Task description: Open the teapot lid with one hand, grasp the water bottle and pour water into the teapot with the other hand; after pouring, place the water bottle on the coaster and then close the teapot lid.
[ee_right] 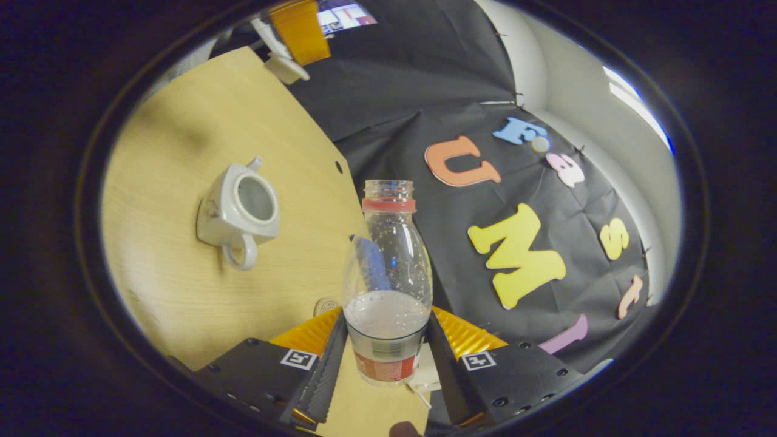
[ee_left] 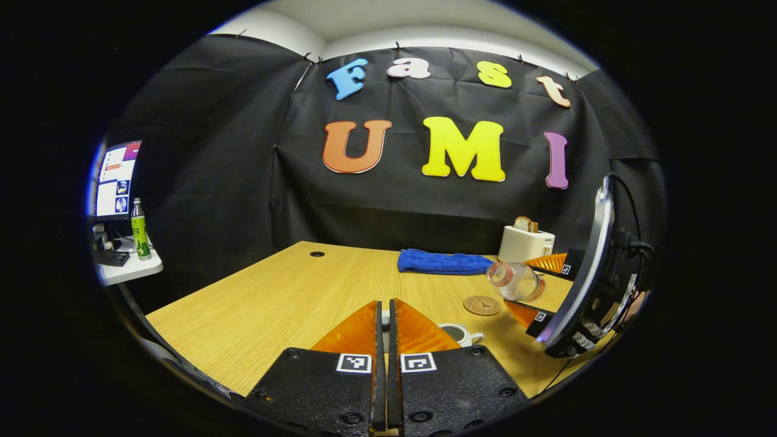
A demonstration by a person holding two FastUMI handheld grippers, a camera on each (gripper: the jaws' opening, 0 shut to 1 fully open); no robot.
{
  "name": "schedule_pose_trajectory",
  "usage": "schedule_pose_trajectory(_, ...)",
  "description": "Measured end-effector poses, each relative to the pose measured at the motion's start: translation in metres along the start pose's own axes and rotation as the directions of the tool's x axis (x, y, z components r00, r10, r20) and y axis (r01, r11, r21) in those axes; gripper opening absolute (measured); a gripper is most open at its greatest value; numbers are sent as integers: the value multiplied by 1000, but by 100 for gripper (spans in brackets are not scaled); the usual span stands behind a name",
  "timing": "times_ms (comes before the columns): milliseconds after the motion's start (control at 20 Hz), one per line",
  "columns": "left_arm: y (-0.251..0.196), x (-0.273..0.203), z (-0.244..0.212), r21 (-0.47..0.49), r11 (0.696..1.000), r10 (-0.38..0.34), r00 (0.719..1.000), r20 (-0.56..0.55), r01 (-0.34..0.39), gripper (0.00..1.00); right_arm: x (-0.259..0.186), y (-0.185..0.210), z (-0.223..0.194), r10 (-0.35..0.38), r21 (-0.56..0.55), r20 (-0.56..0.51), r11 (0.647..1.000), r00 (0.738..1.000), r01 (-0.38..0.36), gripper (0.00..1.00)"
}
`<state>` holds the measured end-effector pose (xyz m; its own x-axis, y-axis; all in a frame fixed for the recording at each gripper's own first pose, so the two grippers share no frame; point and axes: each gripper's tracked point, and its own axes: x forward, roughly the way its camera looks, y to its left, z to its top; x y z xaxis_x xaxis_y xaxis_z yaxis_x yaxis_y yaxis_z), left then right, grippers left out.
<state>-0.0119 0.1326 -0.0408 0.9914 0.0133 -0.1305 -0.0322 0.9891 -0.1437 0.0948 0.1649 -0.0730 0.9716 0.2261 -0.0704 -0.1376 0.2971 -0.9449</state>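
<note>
My right gripper (ee_right: pixel 387 323) is shut on a clear, capless water bottle (ee_right: pixel 388 267) with a little water left near its base. In the left gripper view the bottle (ee_left: pixel 516 281) lies tilted in the right gripper (ee_left: pixel 534 289), mouth to the left, above the table near the round coaster (ee_left: pixel 482 305). The white teapot (ee_right: pixel 240 209) stands open on the table, apart from the bottle's mouth; its rim and spout (ee_left: pixel 459 332) peek out beside my left fingers. My left gripper (ee_left: pixel 385 306) is shut on the teapot lid (ee_right: pixel 282 64), held up off the pot.
On the wooden table (ee_left: pixel 285 297), a blue cloth (ee_left: pixel 443 262) lies at the far edge with a white toaster (ee_left: pixel 525 243) to its right. A side desk (ee_left: pixel 130 267) at the left carries a monitor and a green bottle.
</note>
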Motion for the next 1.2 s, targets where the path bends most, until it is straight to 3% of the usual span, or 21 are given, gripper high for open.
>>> schedule_pose_trajectory(250, 5, -1, 1, 3, 1000, 6, 1000, 5, -6, 4, 9, 11, -2, 5, -170, 14, 985, 1000, -3, 71)
schedule_pose_trajectory(500, 10, -5, -2, 12, 1000, 12, 1000, 4, -12, 4, 11, 9, 10, -14, -344, 60, 938, 998, 34, 72)
schedule_pose_trajectory(1200, 22, -11, 0, 2, 1000, 25, 1000, 16, -25, 4, 11, 12, 21, -21, -589, 91, 805, 996, 71, 71)
